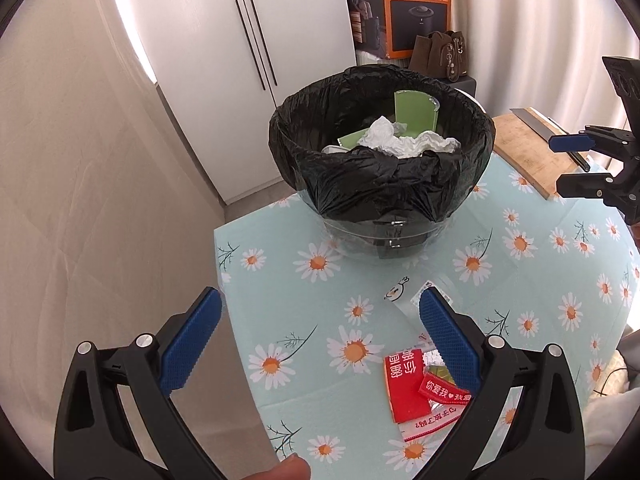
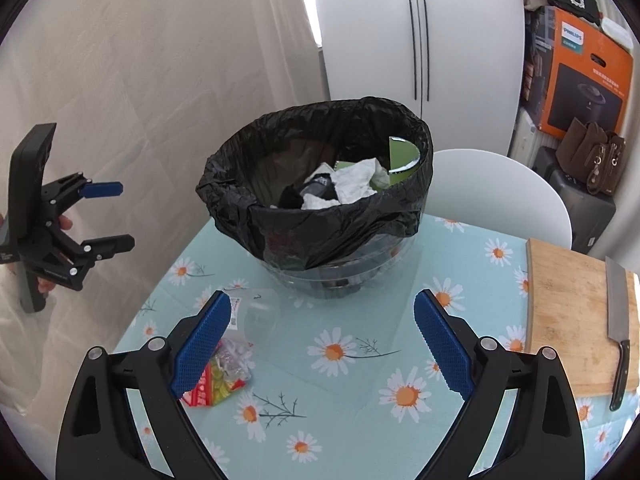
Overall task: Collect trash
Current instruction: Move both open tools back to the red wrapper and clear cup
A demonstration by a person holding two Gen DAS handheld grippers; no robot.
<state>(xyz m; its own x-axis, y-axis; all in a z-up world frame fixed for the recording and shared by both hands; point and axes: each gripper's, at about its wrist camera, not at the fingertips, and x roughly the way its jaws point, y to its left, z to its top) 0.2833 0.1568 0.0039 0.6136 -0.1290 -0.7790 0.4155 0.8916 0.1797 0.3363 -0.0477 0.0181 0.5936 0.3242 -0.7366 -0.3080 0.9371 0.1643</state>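
A clear bin with a black bag (image 1: 380, 176) stands on the daisy-print table (image 1: 304, 292); inside lie crumpled white tissue (image 1: 404, 140) and green card. The bin also shows in the right wrist view (image 2: 320, 216). A red snack wrapper (image 1: 416, 388) and a clear wrapper (image 1: 404, 296) lie on the table in front of the bin. My left gripper (image 1: 320, 340) is open and empty, above the table's left edge, its right finger over the wrappers. My right gripper (image 2: 320, 340) is open and empty; the wrappers (image 2: 224, 376) lie under its left finger.
A wooden cutting board (image 2: 576, 320) with a cleaver (image 2: 618, 332) lies on the table's right side. A white chair (image 2: 504, 188) stands behind the table. An orange box (image 2: 584, 76) and a brown bag (image 2: 592, 160) sit at the back right.
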